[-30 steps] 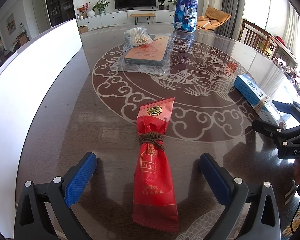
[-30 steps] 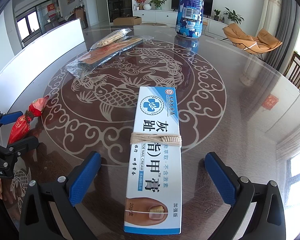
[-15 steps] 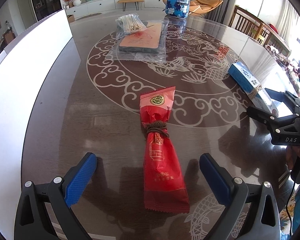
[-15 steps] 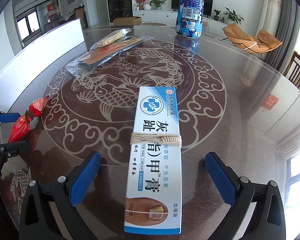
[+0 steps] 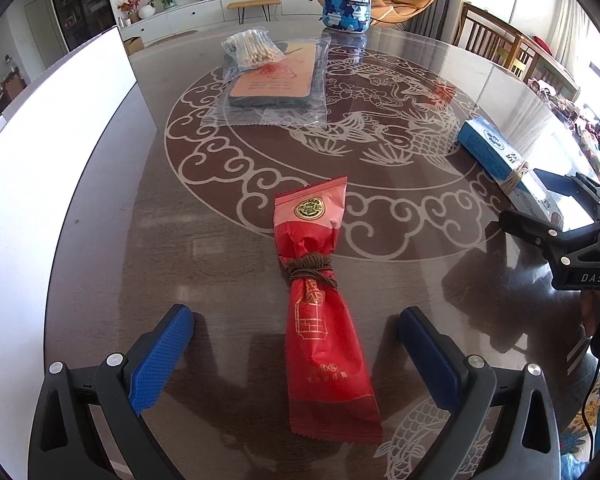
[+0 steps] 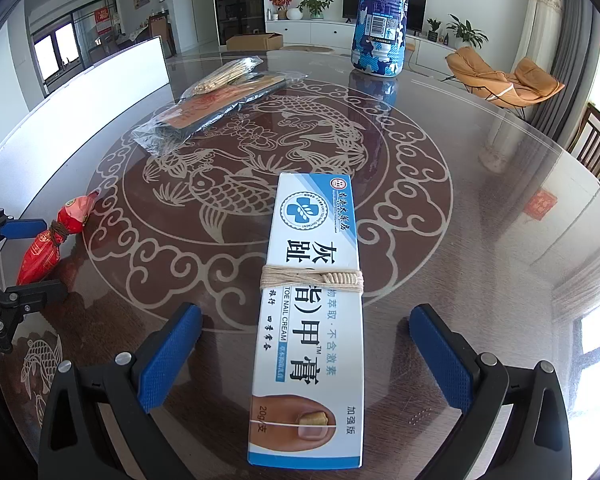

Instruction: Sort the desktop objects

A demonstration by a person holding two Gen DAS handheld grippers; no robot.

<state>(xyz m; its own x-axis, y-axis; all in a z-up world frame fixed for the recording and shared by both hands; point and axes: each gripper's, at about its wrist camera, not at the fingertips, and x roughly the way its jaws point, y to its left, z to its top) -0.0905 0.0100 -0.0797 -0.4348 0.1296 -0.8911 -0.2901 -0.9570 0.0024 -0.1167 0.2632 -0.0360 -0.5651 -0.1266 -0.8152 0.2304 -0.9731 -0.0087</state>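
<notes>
**Two grippers, each lined up on its own packet**

The red foil sachet tied round its middle with brown cord (image 5: 324,304) lies flat on the worktop, its long axis running almost straight away from the left gripper (image 5: 296,344) with the far end leaning slightly right. Its near end sits between the blue-padded fingers (image 5: 160,356), touching neither; the fingers stand wide apart with room on both sides.

The long blue-and-white cardboard cream box bound with pale twine (image 6: 312,312) lies the same way for the right gripper (image 6: 306,348): lengthwise, near end between its wide-spread fingers (image 6: 170,354), clear of both pads.

So each hand is nearest its own item, the sachet on the left, the box on the right, and well apart from each other. Both grippers are held low and level with the glossy dark round worktop with a pale fish pattern (image 5: 236,184). A closing squeeze would, I judge, catch each item across its narrow width.

Farther off lie a clear bag holding a flat orange-faced pack (image 5: 276,80), with a clear packet of cotton swabs (image 5: 250,48) resting on it, and an upright blue camouflage-print bottle (image 6: 380,24).
</notes>
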